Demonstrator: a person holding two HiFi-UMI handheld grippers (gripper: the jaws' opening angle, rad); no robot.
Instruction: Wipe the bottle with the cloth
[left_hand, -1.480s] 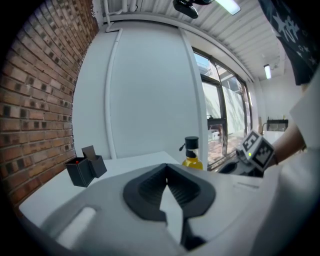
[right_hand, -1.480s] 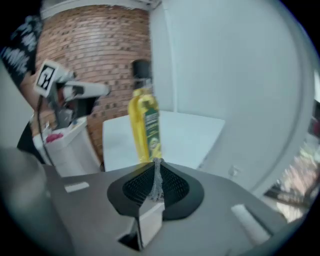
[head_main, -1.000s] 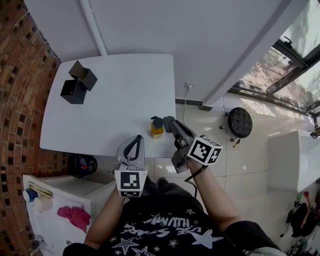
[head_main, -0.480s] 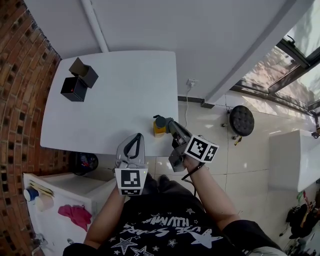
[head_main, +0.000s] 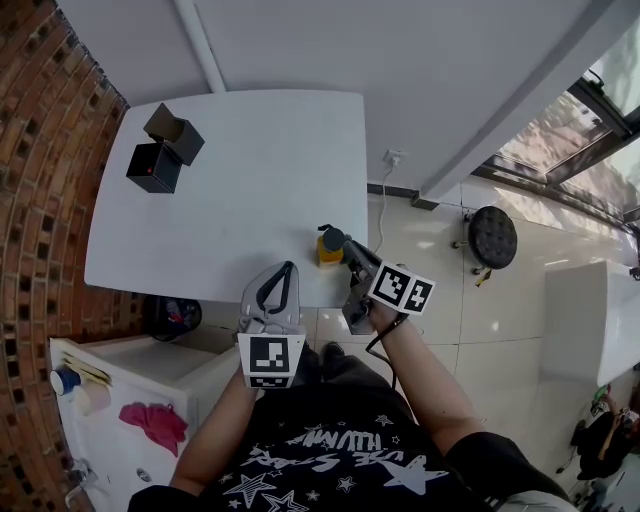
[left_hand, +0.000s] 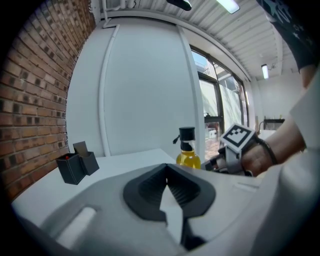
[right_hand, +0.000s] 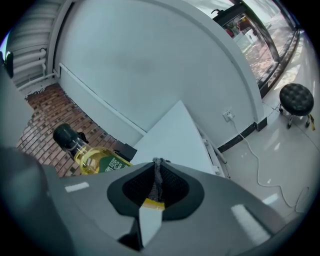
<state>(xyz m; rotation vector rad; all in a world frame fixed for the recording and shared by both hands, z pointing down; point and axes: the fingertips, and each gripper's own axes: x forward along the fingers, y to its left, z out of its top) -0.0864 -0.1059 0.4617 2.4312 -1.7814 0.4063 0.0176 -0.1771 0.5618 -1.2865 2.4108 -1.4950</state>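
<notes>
Bottle (head_main: 330, 246) stands upright at the near edge of the white worktop (head_main: 230, 180), unmoved. The left gripper (head_main: 284, 270), jaws shut and empty, has held its place. The right gripper (head_main: 349, 252), jaws clamped on a grey cloth (right_hand: 156, 182), has sunk just beside the bottle. The bottle holds yellow liquid and has a black cap and a green label. Brick wall (head_main: 40, 170) at left; black boxes (head_main: 165, 150) on the worktop; stool (head_main: 492, 237) on the tiled floor (head_main: 500, 310) at right.

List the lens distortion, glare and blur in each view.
Head view: fisheye bows the table's edges and the brick wall. Left gripper view: black corners, bottle sharp, the left gripper soft up close. Right gripper view: scene tilted, window bright, cloth between the jaws sharp.
</notes>
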